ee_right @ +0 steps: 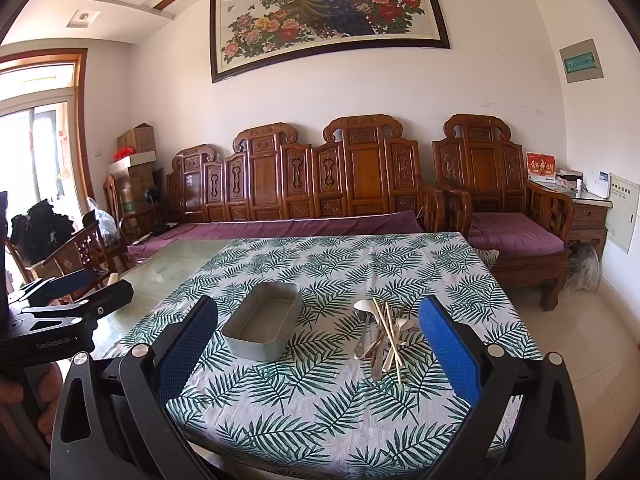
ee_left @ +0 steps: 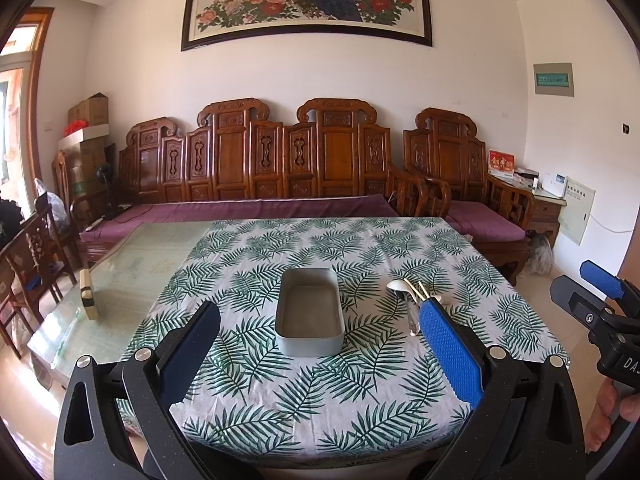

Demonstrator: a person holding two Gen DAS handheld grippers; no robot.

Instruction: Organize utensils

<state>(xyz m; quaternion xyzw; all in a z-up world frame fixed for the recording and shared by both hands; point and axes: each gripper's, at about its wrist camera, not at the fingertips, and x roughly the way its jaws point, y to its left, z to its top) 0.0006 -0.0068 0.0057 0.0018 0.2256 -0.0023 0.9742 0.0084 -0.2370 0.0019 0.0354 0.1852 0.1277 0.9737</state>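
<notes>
An empty grey rectangular tin (ee_left: 309,317) (ee_right: 262,328) stands on the leaf-print tablecloth (ee_left: 304,396) (ee_right: 320,396). To its right lies a pile of utensils (ee_right: 382,334) (ee_left: 412,298): wooden chopsticks, pale spoons and metal cutlery. My left gripper (ee_left: 320,312) hangs open above the near table edge, the tin between its fingers in view, nothing held. My right gripper (ee_right: 318,312) is also open and holds nothing, with tin and pile both showing in its gap. Each gripper appears at the side of the other's view.
Left of the cloth the glass tabletop (ee_left: 132,264) is bare except a small block (ee_left: 88,294). Behind the table runs a carved wooden sofa (ee_left: 256,168) with purple cushions and an armchair (ee_right: 504,200). Wooden chairs (ee_left: 32,256) stand at the left.
</notes>
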